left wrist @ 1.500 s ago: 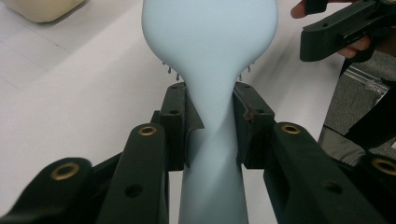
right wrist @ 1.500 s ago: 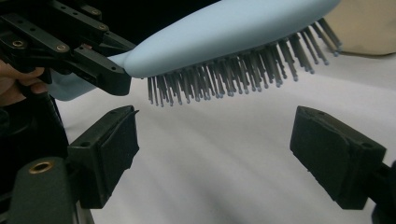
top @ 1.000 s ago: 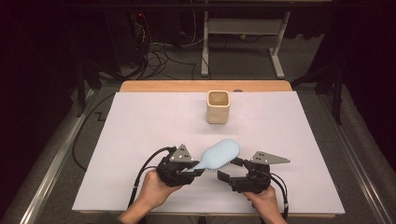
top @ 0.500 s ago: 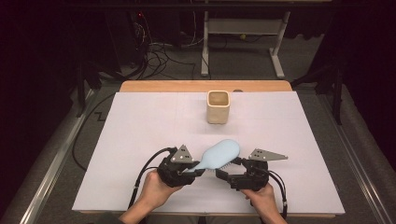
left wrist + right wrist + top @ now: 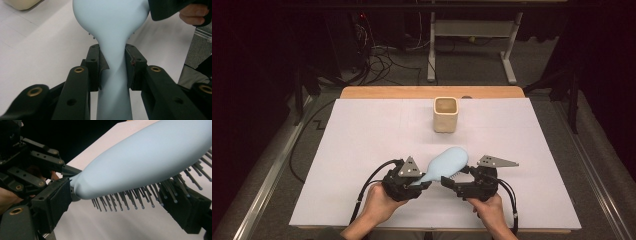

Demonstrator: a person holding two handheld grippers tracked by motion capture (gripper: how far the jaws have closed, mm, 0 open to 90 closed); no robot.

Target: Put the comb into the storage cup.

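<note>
where white sheet (image 5: 362,150) ends, grey floor (image 5: 272,175), cables (image 5: 377,55)

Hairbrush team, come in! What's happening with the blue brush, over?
Left gripper shut on hairbrush handle. Right gripper open around brush head, bristles down. Beige cup well beyond; path unblocked.

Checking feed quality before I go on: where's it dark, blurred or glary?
High view: floor beyond the table is dark, the sheet evenly lit, no glare. Left gripper view: brush handle sharp, near links soft. Right gripper view: bristles sharp, near left jaw blurred, background black.
</note>
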